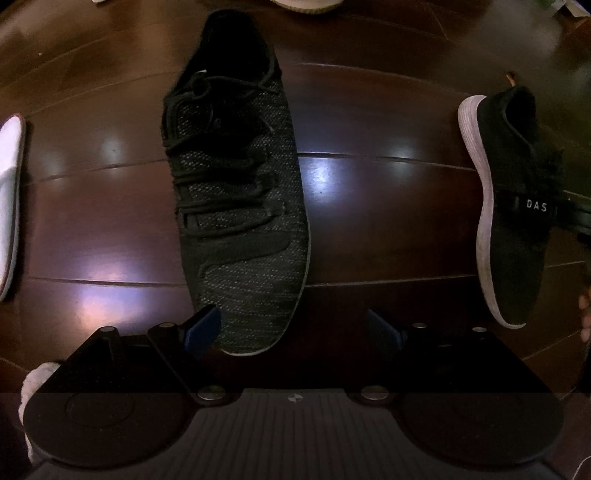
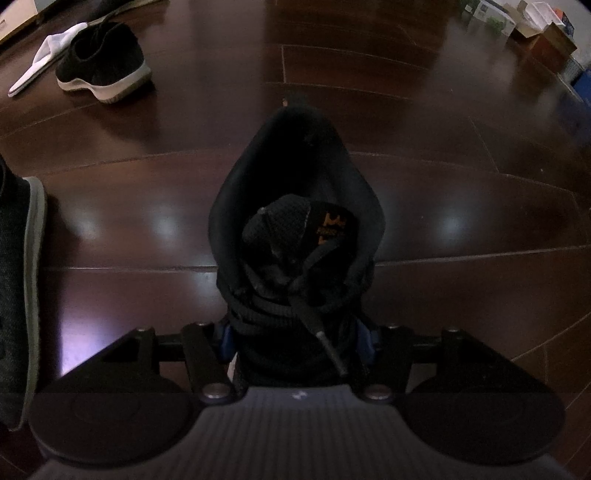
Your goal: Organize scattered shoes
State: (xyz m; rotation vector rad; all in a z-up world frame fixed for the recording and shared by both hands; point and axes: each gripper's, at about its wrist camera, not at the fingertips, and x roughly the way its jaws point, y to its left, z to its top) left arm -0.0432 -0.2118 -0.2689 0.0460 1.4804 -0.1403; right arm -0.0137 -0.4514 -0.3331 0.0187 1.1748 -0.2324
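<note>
In the left wrist view a dark grey knit sneaker [image 1: 236, 192] lies on the wooden floor [image 1: 388, 206], toe toward me. My left gripper [image 1: 291, 328] stands open, its left finger beside the toe, and nothing is held. A black shoe with a white sole [image 1: 517, 206] hangs tilted at the right. In the right wrist view that black shoe [image 2: 295, 177], with an orange logo on its tongue, sits between the fingers of my right gripper [image 2: 295, 341], which is shut on its laced middle. The grey sneaker's sole edge [image 2: 33, 288] shows at the left.
A white slipper [image 1: 9, 199] lies at the far left, and another pale shoe [image 1: 306, 3] shows at the top edge. Further off rest a black sneaker with a light sole [image 2: 103, 62] and a white slipper [image 2: 44, 55]. Boxes [image 2: 535, 33] stand at the back right.
</note>
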